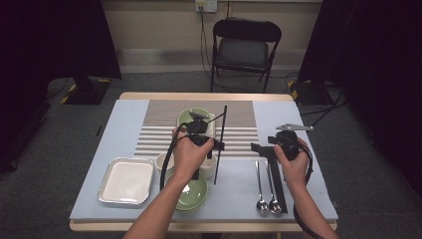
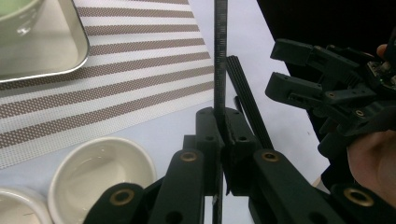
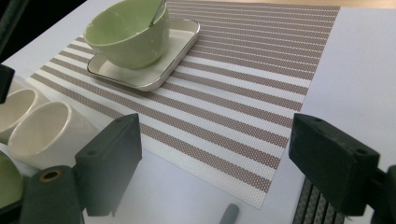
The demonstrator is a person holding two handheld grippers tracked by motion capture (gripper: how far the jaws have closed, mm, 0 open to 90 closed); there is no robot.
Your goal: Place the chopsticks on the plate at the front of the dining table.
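In the high view, a counter [image 1: 298, 149] covered in pale blue is seen with a brown-and-white striped placemat [image 1: 164, 127] at its far middle. The left tool [image 1: 217, 146] is held above the near edge of the placemat, and a long black chopstick [image 1: 222, 130] is clamped in it, standing slanted from the near side of the counter toward the far side. The right tool [image 1: 256, 148] is held well to the right of it, above the bare counter, with its jaws pointed toward the left tool. Just in front of the right hand, two metal spoons [image 1: 261, 191] and a second black chopstick [image 1: 277, 186] are laid side by side. A white square tray [image 1: 127, 180] is set at the near left, a green bowl [image 1: 196, 191] and two small white cups [image 1: 163, 162] near the left forearm, and another green bowl [image 1: 188, 116] on the placemat behind the left tool. In the left gripper view, the left tool [image 2: 219, 140] is seen closed tight on the chopstick [image 2: 220, 56], which rises straight up between the pads; the right tool [image 2: 280, 67] is seen at the right edge, apart from the chopstick. A white cup [image 2: 100, 172] lies below on the counter. In the right gripper view, the right tool [image 3: 219, 154] is seen spread wide with nothing between its jaws, above the near corner of the placemat [image 3: 243, 93]; a green bowl [image 3: 128, 32] is seated on a white square dish [image 3: 159, 67] beyond, and a white cup [image 3: 44, 133] stands at the left.
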